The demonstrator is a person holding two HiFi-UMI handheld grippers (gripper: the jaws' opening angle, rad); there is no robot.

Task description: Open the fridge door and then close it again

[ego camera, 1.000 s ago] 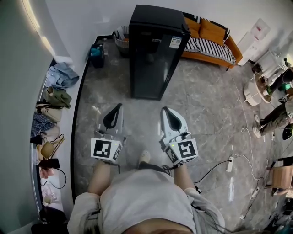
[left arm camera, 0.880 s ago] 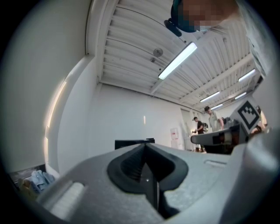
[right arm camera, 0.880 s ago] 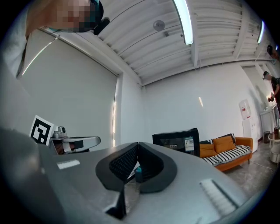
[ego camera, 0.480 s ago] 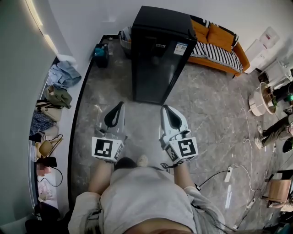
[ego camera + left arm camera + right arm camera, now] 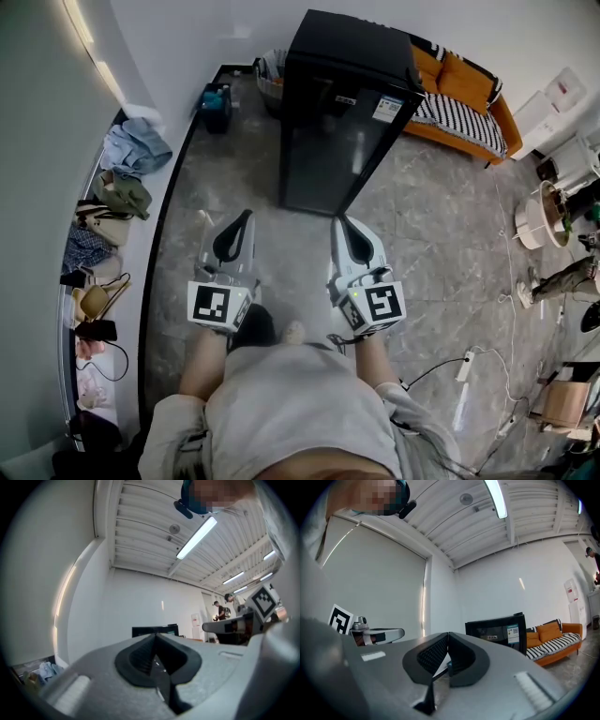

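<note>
Fridge (image 5: 349, 56) — rigid glass door (image 5: 323, 155), probably seal-held; pull at its free edge. Left gripper (image 5: 247, 217), right gripper (image 5: 339, 223) — both closed, empty.

A bare white room half dressed as a home: an orange sofa (image 5: 464, 89) upper right, a black fridge (image 5: 342, 112) alone on stone tiles (image 5: 422, 234), clothes and bags (image 5: 117, 187) heaped along the left, cables (image 5: 497, 328) trailing lower right.

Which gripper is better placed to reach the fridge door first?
Probably the right gripper: in the head view its shut jaws lie nearer the black fridge front, while the left gripper sits off to its left. Neither touches it yet.
</note>
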